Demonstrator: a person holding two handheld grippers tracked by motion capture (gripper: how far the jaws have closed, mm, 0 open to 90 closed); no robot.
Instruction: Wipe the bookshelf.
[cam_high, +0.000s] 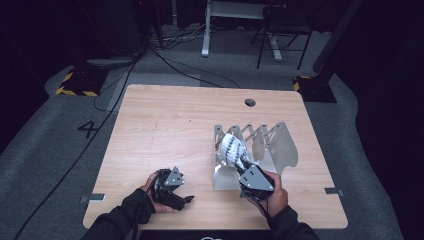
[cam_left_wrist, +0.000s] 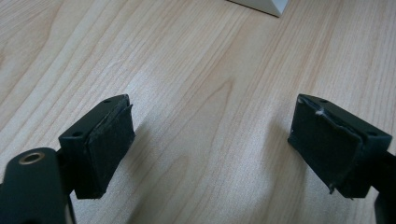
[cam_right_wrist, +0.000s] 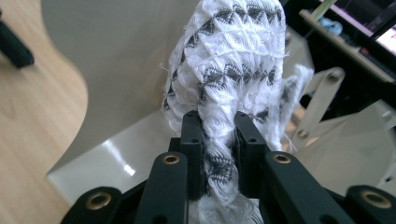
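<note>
Knitted cloth (cam_right_wrist: 233, 70) clamped in right claw (cam_right_wrist: 219, 140), held over folding metal rack (cam_high: 280, 145) — not yet released; left claw (cam_left_wrist: 210, 140) wide open, empty, above tabletop (cam_left_wrist: 187, 56).

- High view: the camera sits above your side of the bench (cam_high: 165, 125), facing forward and down. It takes in the whole benchtop, your forearms at the bottom edge, and floor beyond.
- Left gripper view: the camera rides on your left gripper (cam_left_wrist: 210, 140), angled steeply down, very close to the wood.
- Right gripper view: the camera looks along your right gripper (cam_right_wrist: 219, 140), close on a knitted cloth (cam_right_wrist: 233, 60) and metal rack (cam_right_wrist: 116, 60).
- Shared: the rack (cam_high: 280, 145) and cloth (cam_high: 232, 147) appear in the high and right gripper views; a rack corner (cam_left_wrist: 261, 5) in the left gripper view.
</note>
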